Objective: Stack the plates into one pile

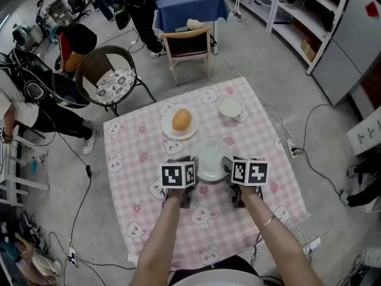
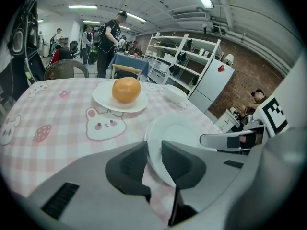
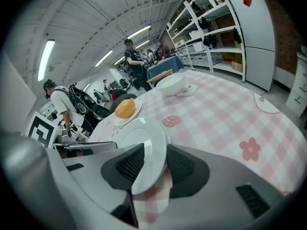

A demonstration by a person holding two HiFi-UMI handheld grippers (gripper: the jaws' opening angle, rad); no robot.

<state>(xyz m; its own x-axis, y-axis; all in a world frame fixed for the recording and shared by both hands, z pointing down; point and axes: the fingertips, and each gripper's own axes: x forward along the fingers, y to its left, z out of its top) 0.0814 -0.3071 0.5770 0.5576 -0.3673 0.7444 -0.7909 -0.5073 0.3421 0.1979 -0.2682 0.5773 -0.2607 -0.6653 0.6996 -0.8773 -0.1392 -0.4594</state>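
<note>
Two grippers (image 1: 194, 170) (image 1: 227, 167), seemingly tight, on plate (image 1: 211, 158)

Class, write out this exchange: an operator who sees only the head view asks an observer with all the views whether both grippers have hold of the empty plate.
Operator: Is the left gripper holding the empty plate?
Observer: Yes. Its own view shows the plate's rim clamped between its pads.
Operator: And the right gripper?
Observer: Its view shows it closed on the opposite rim, with the checked tablecloth visible beneath.
</note>
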